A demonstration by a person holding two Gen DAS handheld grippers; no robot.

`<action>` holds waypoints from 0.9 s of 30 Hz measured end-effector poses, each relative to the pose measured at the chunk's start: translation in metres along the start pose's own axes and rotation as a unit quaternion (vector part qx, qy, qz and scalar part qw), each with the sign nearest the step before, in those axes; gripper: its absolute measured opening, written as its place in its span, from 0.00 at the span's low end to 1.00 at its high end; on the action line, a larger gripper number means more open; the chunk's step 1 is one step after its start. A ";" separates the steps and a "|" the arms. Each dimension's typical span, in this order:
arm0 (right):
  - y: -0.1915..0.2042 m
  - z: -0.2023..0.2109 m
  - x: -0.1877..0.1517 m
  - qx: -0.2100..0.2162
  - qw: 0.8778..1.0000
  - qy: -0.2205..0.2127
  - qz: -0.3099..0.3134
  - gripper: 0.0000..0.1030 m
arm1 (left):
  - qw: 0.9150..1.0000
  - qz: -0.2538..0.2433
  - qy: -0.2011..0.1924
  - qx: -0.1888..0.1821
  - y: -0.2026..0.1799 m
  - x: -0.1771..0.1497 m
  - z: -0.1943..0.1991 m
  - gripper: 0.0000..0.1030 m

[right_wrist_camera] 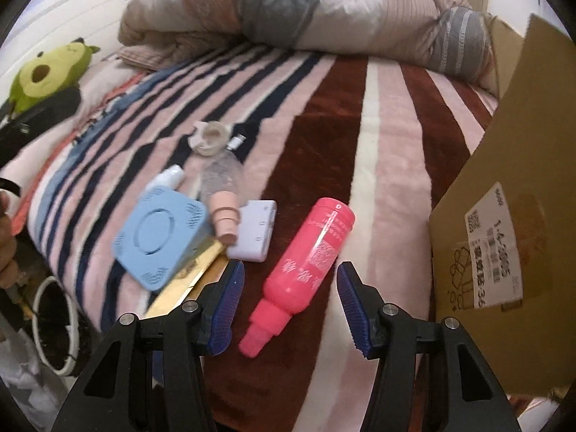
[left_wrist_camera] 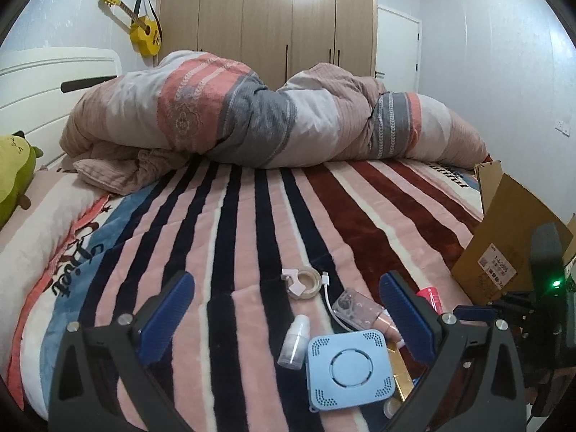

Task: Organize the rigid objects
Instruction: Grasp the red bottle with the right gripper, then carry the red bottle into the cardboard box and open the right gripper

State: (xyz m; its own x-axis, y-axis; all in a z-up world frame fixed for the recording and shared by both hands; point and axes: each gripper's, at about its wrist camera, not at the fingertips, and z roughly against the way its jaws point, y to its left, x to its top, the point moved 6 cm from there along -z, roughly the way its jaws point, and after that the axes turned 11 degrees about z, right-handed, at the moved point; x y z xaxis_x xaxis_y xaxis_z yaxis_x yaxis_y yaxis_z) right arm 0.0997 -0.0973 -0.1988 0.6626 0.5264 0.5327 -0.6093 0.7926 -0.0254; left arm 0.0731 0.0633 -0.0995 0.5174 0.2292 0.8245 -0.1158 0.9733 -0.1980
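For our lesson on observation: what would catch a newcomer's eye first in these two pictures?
Probably the bright pink plastic spray bottle, lying on its side on the striped fleece blanket, just ahead of the open right gripper. Next comes the pale blue square plastic device among small clutter by the open left gripper. Further off, a yellow guitar hangs on the wall, and a brown cardboard box stands at the right.

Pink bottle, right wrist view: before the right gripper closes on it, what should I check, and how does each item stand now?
1. Right gripper open: ok.
2. Pink bottle lies between the fingers: ok, neck end only.
3. Bottle free of the white adapter: ok, apart.
4. Cardboard box open to receive it: cannot tell.
5. Left gripper out of the way: ok, open over the blue device.
6. Image sharpness: not ok, blurred.
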 end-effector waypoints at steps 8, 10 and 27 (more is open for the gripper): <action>-0.021 -0.010 -0.005 0.017 0.999 0.025 -0.013 0.40 | 0.999 0.010 0.016 -0.034 0.002 -0.004 -0.009 0.99; -0.018 -0.017 -0.003 0.045 0.998 0.035 -0.022 0.34 | 0.999 0.015 0.024 -0.047 -0.001 -0.004 -0.010 0.99; 0.009 0.000 0.020 0.013 0.996 -0.013 0.082 0.27 | 0.979 0.008 0.070 -0.190 -0.043 -0.011 -0.006 0.99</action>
State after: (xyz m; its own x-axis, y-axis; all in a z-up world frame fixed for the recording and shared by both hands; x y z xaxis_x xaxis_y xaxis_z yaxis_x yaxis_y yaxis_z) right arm 0.1074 -0.0798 -0.1885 0.5423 0.6392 0.5453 -0.7194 0.6885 -0.0916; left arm 0.0776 0.0190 -0.1029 0.6323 0.2163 0.7440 0.1855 0.8901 -0.4164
